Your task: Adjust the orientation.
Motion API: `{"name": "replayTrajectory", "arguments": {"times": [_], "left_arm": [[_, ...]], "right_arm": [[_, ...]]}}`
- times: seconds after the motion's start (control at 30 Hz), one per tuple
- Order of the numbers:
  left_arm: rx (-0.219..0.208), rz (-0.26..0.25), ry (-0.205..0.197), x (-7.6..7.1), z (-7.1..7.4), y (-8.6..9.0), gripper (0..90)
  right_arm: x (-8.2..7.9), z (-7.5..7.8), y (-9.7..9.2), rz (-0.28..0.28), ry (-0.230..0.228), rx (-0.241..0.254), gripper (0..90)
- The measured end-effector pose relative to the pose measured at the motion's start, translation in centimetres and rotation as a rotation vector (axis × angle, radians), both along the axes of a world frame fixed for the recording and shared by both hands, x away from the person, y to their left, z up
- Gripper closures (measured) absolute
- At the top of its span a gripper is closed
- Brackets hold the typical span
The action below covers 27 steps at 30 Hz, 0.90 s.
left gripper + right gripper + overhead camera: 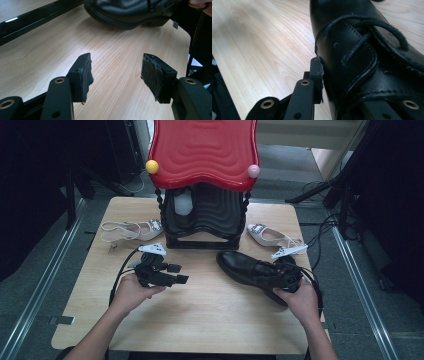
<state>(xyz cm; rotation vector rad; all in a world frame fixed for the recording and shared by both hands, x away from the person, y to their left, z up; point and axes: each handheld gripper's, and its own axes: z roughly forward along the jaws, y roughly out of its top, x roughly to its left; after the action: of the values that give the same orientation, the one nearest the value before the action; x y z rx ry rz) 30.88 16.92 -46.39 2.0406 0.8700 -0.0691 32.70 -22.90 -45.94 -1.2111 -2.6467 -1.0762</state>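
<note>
Black shoe (252,269) sits clamped at its laced collar in the right tool (290,276), likely for lifting toward the rack (202,217), while the left tool (172,274) waits wide and empty.

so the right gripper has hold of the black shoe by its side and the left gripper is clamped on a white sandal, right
Not quite. The right gripper does grip the black shoe by its side, but the left gripper holds nothing: the left gripper view shows its jaws apart over bare table. In the high view both white sandals lie untouched beside the shoe rack.
</note>
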Motion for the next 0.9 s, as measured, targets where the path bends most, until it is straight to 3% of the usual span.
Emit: {"name": "replayTrajectory", "arguments": {"times": [0.63,0.9], "left_arm": [[-0.016,0.004,0.004,0.0,-0.4,-0.1,37.7],[-0.011,0.024,-0.002,-0.1,-0.5,0.0,42.5]], "right_arm": [[0.7,-0.3,7.7,0.099,0.031,-0.01,79.5],[1.0,-0.4,10.2,0.114,0.039,-0.018,79.2]]}}
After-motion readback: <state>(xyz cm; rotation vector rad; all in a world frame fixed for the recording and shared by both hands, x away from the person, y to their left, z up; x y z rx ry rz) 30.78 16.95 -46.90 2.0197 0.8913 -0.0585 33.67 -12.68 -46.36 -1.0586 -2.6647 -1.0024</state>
